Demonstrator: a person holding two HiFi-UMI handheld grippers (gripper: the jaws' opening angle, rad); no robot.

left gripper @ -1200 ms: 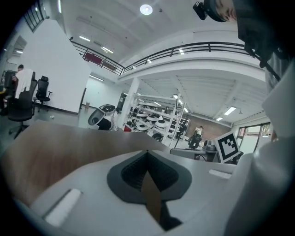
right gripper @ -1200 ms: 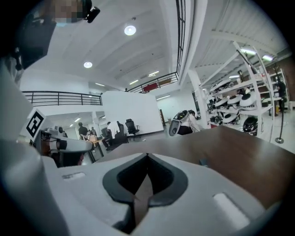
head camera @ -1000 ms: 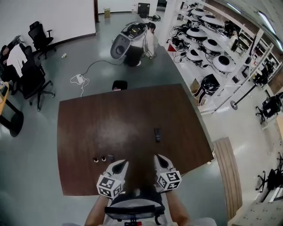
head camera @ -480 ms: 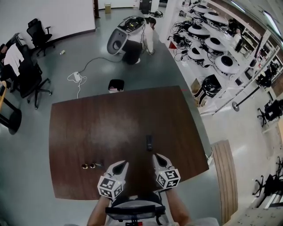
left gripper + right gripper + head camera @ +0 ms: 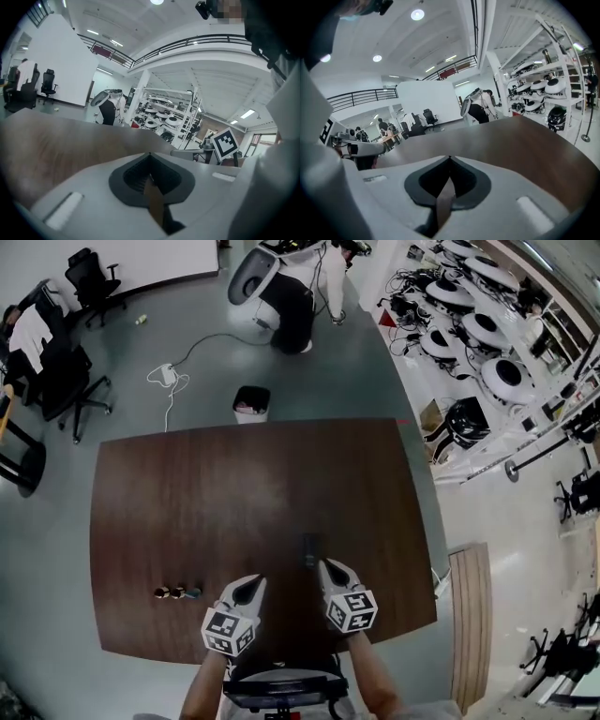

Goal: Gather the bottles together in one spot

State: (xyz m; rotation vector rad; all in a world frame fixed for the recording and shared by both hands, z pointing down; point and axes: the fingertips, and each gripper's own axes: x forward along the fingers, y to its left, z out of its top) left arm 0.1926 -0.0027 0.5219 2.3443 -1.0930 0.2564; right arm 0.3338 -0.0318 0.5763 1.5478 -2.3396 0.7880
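Observation:
Three small bottles (image 5: 176, 592) stand in a short row near the front left of the dark brown table (image 5: 234, 484). A dark oblong object (image 5: 308, 549) lies near the table's front middle; what it is I cannot tell. My left gripper (image 5: 249, 585) is shut and empty, to the right of the bottle row and apart from it. My right gripper (image 5: 327, 567) is shut and empty too, its tip just beside the dark object. In the left gripper view (image 5: 150, 153) and the right gripper view (image 5: 450, 157) the jaw tips meet over bare tabletop.
A waste bin (image 5: 251, 401) stands on the floor beyond the table's far edge. A person (image 5: 305, 296) bends over a white machine further back. Office chairs (image 5: 56, 381) are at the left, shelves of round devices (image 5: 487, 329) at the right, and a wooden bench (image 5: 473, 615) by the table's right side.
Both grippers have moved forward over the table's front edge and sunk a little. The right one has closed in on the dark object. The bottles have not shifted on the table.

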